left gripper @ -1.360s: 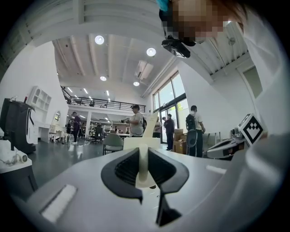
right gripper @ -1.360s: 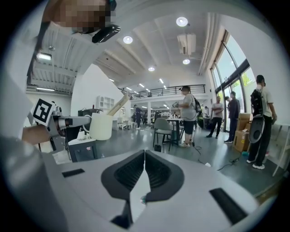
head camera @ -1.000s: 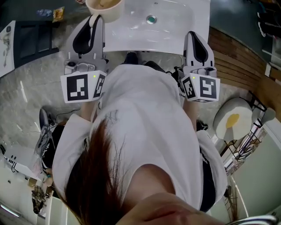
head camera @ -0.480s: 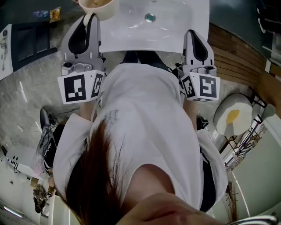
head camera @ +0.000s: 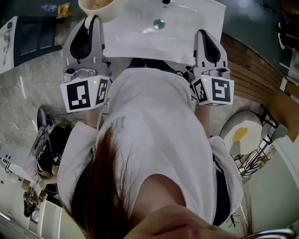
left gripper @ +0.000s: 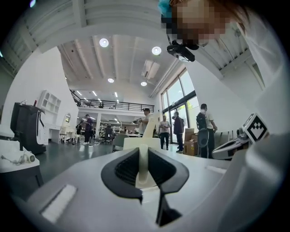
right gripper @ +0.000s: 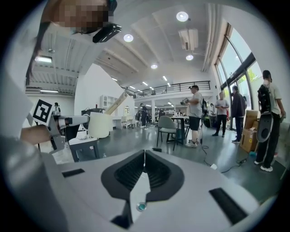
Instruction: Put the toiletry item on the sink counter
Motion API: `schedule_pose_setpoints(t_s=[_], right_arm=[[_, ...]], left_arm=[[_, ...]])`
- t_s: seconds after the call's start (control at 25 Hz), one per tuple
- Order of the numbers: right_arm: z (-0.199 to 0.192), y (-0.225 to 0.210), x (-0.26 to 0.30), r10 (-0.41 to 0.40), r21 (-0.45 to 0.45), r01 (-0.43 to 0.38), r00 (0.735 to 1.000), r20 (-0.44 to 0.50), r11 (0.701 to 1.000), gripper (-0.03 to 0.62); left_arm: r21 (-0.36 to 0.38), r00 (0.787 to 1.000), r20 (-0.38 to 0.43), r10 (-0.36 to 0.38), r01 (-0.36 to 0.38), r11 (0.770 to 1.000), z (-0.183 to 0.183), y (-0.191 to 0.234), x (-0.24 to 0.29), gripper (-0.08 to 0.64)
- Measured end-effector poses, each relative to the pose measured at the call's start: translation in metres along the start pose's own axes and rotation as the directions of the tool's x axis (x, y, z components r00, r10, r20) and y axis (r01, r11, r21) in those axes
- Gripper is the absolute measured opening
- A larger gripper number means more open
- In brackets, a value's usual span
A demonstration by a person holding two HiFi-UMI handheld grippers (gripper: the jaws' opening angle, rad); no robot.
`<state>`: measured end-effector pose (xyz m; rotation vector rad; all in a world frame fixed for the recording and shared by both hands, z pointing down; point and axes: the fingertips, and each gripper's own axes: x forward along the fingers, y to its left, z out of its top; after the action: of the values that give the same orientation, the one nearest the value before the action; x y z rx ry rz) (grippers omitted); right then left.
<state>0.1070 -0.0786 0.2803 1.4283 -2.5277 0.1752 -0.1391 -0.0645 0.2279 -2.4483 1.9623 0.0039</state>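
Pinching the wall of the cream cup (head camera: 96, 5) in your left gripper (head camera: 91, 21), you held it just beside the left edge of the white sink (head camera: 187, 39); your right gripper (head camera: 206, 36) was pressed together, empty

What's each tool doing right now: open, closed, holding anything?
Left tool: closed on the cream cup.
Right tool: closed, nothing between its jaws.
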Motion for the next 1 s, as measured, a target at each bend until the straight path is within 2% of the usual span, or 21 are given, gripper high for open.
schedule_pose_setpoints(t_s=[0.24, 0.44, 0.64, 1.0], right_arm=[[0.001, -0.022, 0.016, 0.063, 0.017, -0.063, 0.998, -0.001, 0.998, 0.011], [-0.005, -0.043, 0.02, 0.095, 0.025, -0.095, 0.995, -0.016, 0.995, 0.011], [-0.008, -0.047, 0.027, 0.094, 0.043, -0.094, 0.995, -0.011, 0.995, 0.011], [0.008, -0.027, 0.046, 0.07, 0.047, -0.07, 0.998, 0.009, 0.996, 0.011]], left_arm=[[0.004, 0.994, 0.019, 0.106, -0.106, 0.994, 0.004, -0.002, 0.007, 0.048], [0.011, 0.988, 0.03, 0.15, -0.15, 0.989, 0.002, -0.015, 0.015, 0.048], [0.026, 0.988, 0.035, 0.153, -0.154, 0.988, 0.004, -0.013, 0.018, 0.048], [0.045, 0.992, 0.055, 0.113, -0.115, 0.992, 0.012, 0.017, 0.032, 0.048]])
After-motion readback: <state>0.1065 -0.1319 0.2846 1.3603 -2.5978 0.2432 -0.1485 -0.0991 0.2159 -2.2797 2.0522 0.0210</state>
